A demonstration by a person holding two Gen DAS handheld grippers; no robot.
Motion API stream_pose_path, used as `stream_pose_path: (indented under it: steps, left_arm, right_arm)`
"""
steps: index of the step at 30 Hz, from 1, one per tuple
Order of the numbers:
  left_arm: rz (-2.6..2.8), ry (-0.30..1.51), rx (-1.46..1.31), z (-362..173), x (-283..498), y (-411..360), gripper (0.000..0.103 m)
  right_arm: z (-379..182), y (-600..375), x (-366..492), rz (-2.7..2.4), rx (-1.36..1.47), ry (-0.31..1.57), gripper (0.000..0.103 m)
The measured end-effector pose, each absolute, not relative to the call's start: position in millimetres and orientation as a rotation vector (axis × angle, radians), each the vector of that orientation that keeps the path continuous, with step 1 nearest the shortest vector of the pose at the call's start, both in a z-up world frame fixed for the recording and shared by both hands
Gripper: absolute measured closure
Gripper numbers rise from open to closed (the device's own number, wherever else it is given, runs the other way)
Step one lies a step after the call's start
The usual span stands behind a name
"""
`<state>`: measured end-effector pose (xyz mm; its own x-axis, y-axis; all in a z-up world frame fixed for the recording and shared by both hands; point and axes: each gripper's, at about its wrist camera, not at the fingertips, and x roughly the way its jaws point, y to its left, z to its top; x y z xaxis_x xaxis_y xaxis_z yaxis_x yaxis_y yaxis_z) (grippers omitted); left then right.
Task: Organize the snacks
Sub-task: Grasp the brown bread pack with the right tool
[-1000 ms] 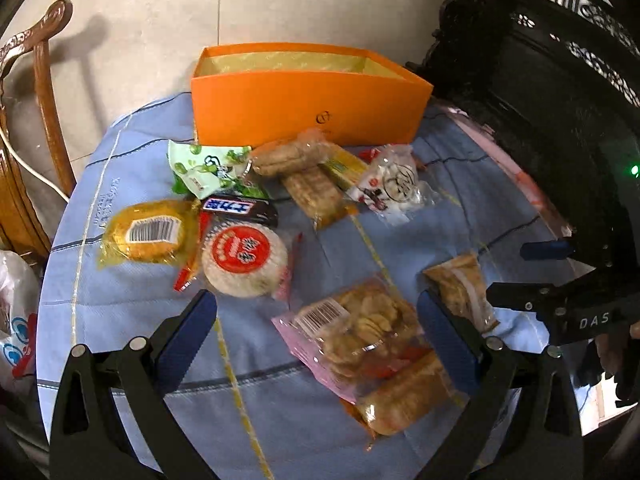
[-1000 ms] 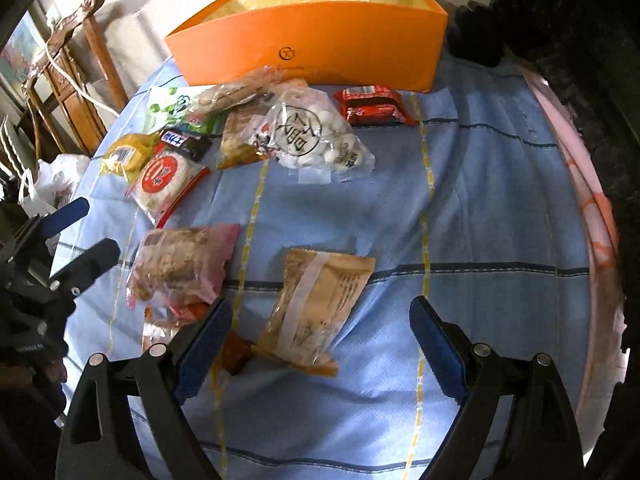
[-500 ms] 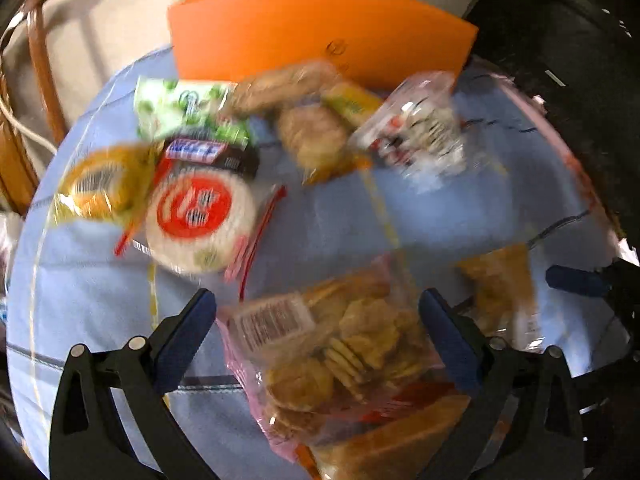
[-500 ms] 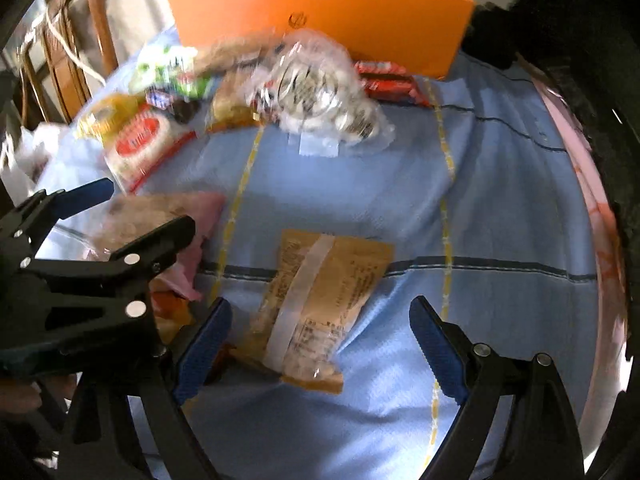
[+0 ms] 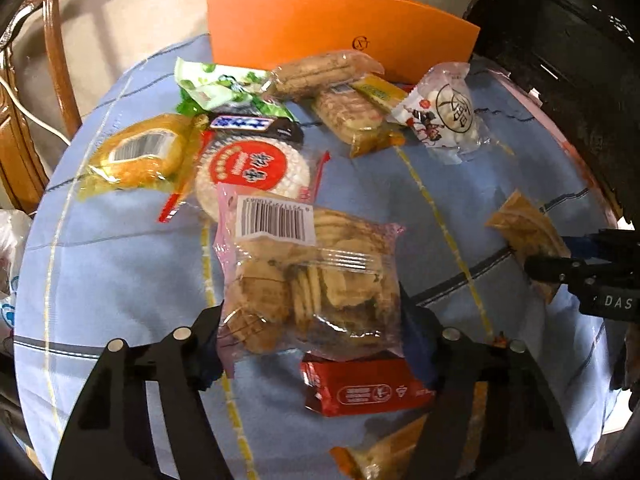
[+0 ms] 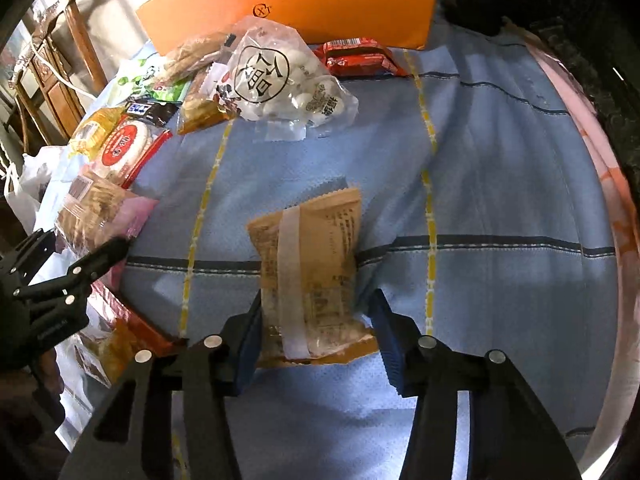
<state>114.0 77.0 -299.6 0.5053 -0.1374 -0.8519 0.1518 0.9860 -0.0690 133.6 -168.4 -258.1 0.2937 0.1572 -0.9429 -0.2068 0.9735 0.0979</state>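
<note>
A clear pink-edged bag of crackers (image 5: 304,272) lies on the blue-clothed table (image 5: 120,280). My left gripper (image 5: 308,320) has its jaws closing on the bag, and the pads press its two sides. A brown paper-look snack packet (image 6: 312,264) sits between the blue pads of my right gripper (image 6: 316,332). Those jaws are closing too, and the pads touch the packet's sides. The orange box (image 5: 320,28) stands at the far edge of the table, its inside hidden. Each gripper shows at the edge of the other's view.
Several more snacks lie by the box: a round rice cake (image 5: 252,168), a yellow cake (image 5: 140,156), a green packet (image 5: 216,84), a bag of white balls (image 6: 280,76). A red packet (image 5: 360,388) lies under my left gripper. A wooden chair (image 5: 52,80) stands left, dark carved furniture (image 5: 560,40) right.
Both grippers have come down onto the table. The left jaws went from wide apart to pressing the cracker bag. The right jaws narrowed onto the brown packet.
</note>
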Motion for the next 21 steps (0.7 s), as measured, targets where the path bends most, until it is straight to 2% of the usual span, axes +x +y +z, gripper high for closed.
stream_pose_path:
  steps: [5,6,8,9,13,14,15,16,18,21]
  left_arm:
    - [-0.193,0.955,-0.048,-270,104,92,0.036]
    - [-0.198,0.945,-0.059,-267,102,97,0.036]
    - [-0.201,0.928,-0.077,-257,98,102,0.036]
    - [-0.201,0.923,-0.082,-253,99,104,0.036]
    - [-0.194,0.935,-0.105,-248,98,112,0.036]
    - [-0.19,0.947,-0.113,-249,98,113,0.036]
    - [-0.191,0.953,-0.118,-251,98,115,0.036]
    - [-0.19,0.955,-0.121,-252,95,116,0.036]
    - [-0.187,0.957,-0.115,-253,91,118,0.036]
    - [-0.183,0.959,-0.113,-254,87,118,0.036]
  right_arm:
    - [-235,-170,125,0.275,-0.027,1.184,0.056]
    - [-229,-172,122,0.283,-0.024,1.172,0.066]
    - [-220,-173,122,0.288,-0.025,1.151,0.067]
    - [-218,-171,125,0.289,-0.032,1.149,0.071]
    - [-228,-165,129,0.301,-0.061,1.201,0.071]
    - [-231,-161,128,0.317,-0.063,1.206,0.069]
    - [-231,-158,127,0.332,-0.075,1.192,0.057]
    - [-231,-152,126,0.33,-0.122,1.167,0.037]
    - [-236,-147,126,0.282,-0.194,1.155,0.02]
    - [-263,-150,133,0.214,-0.198,1.248,0.019]
